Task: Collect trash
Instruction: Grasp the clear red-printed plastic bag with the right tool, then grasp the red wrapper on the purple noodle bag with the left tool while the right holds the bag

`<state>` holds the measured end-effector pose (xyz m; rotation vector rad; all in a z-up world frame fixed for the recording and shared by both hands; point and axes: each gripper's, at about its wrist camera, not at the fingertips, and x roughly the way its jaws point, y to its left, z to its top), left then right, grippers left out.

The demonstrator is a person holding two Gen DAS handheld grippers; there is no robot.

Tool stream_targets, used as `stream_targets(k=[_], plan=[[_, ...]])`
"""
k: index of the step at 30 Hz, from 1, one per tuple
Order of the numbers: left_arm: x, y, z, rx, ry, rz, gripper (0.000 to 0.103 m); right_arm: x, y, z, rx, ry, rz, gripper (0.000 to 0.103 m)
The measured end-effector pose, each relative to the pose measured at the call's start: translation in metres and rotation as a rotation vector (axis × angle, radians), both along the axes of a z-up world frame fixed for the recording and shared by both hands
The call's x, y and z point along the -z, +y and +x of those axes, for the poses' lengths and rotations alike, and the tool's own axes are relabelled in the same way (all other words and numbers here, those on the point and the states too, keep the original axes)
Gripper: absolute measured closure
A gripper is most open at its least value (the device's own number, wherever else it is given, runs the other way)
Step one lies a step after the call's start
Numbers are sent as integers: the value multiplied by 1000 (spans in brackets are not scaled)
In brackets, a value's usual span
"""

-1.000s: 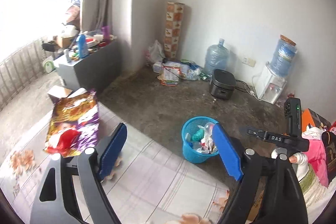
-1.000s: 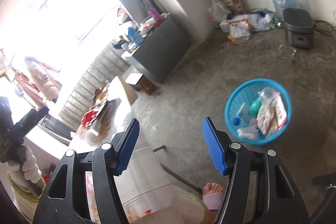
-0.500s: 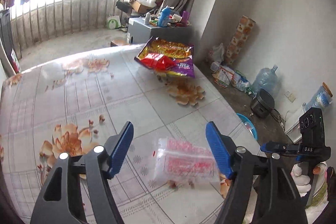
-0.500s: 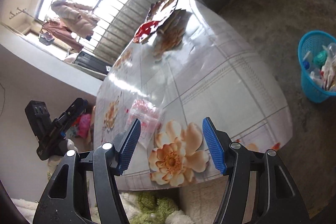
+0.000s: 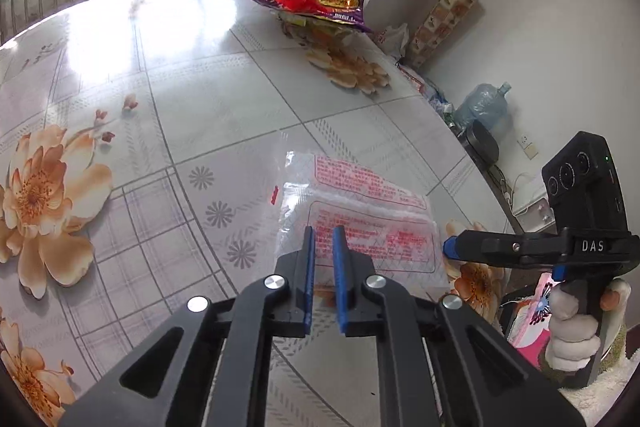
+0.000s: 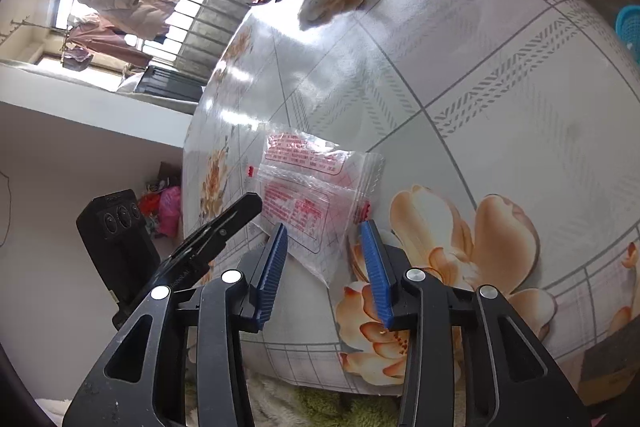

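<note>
Clear bag [image 5: 360, 223] with unreadable red print lying flat on flowered table [image 5: 180, 99]. Left gripper [image 5: 323, 259] nearly closed over its near edge, grip uncertain; right gripper [image 6: 324, 259], marked "DAS", open beside it.

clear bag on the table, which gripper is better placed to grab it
Left. The left gripper sits at the clear bag's near edge, jaws nearly closed around it. The right gripper is open beside the bag.
</note>
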<state>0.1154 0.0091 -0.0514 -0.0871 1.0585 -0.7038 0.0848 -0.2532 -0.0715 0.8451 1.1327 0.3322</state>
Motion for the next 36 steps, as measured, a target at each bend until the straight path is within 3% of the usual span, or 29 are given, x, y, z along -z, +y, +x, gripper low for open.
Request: stream_targets(k=[7, 9, 12, 21, 28, 31, 36], plan=[[5, 8, 2, -10, 57, -76, 97, -5, 7, 8, -5, -4, -3, 78], [6, 10, 0, -8, 68, -92, 97, -6, 9, 7, -1, -2, -37, 88], [5, 7, 1, -7, 69, -93, 97, -6, 5, 4, 5, -9, -69, 94], [-7, -9, 15, 0, 62, -113, 97, -13, -6, 5, 21, -52, -130, 98], [-39, -32, 54, -30, -30, -119, 97, -12, -56, 1, 134, -42, -134, 98], [-50, -43, 80, -71, -72, -121, 89, -9, -78, 0, 178, -32, -128, 98], [-71, -65, 122, -104, -175, -79, 64, -8, -100, 5, 214, -29, -121, 98]])
